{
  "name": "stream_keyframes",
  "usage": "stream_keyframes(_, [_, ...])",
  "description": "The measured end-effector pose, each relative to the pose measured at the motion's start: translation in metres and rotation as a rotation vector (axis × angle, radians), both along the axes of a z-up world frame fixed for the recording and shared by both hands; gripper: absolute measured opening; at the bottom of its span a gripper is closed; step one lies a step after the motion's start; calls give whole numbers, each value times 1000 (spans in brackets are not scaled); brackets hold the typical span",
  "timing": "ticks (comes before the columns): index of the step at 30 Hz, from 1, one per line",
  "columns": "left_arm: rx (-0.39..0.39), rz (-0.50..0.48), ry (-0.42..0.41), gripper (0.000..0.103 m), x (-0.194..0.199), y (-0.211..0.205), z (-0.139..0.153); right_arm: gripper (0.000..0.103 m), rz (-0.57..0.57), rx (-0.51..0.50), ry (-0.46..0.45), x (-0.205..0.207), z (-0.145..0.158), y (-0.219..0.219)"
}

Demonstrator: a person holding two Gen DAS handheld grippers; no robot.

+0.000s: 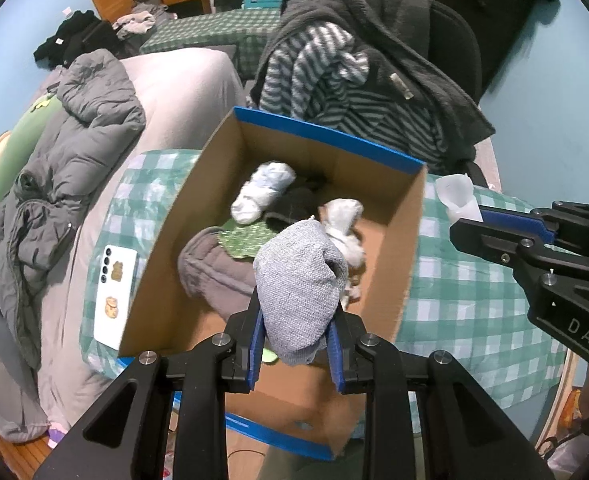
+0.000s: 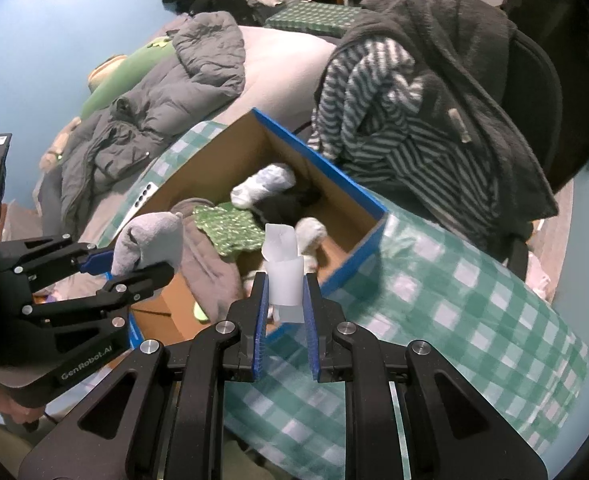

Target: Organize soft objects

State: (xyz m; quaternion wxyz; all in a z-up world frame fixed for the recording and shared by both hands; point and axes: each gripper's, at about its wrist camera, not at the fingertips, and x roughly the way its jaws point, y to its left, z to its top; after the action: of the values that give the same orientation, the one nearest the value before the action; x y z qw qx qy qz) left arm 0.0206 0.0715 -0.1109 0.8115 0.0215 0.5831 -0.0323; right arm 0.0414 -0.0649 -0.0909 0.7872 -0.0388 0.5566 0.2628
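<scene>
**Operator:** What is held at this moment, and where?

**Technician:** A rolled light-grey knitted sock bundle is clamped between the blue pads of the left gripper, above the near end of the open brown cardboard box with blue-taped rim. A folded piece of thin white soft material is pinched in the right gripper, over the box's right-hand rim. The box is carried on the green-and-white checked cloth.

**Operator:** What faults are to be expected?

**Technician:** The white piece is gripped only at its lower part; if it is released over the rim, it is likely to fall onto the cloth instead of into the box. The grey bundle may unroll if it is dropped from height. The near end is already occupied by a quilted grey garment, so a rebound over the near wall should be anticipated. Contact between the two grippers is possible, as both are directed at one opening.
</scene>
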Motion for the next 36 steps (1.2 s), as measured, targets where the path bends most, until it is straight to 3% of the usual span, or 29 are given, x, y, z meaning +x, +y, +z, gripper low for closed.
stream_keyframes(16, [26, 21, 38, 27, 18, 41, -19, 16, 4, -5, 37, 12, -18, 49])
stream_keyframes(23, [46, 19, 46, 32, 25, 48, -21, 20, -8, -21, 44, 17, -20, 62])
stream_keyframes(25, [50, 13, 42, 35, 26, 49, -20, 27, -20, -21, 47, 19, -20, 63])
stream_keyframes(27, [57, 9, 41, 38, 27, 50, -20, 41, -28, -24, 42, 20, -18, 64])
stream_keyframes(31, [62, 12, 45, 45, 28, 52, -18, 45, -38, -27, 35, 21, -14, 62])
stream_keyframes(36, [79, 21, 28, 62, 26, 54, -9, 56, -63, -26, 23, 22, -3, 56])
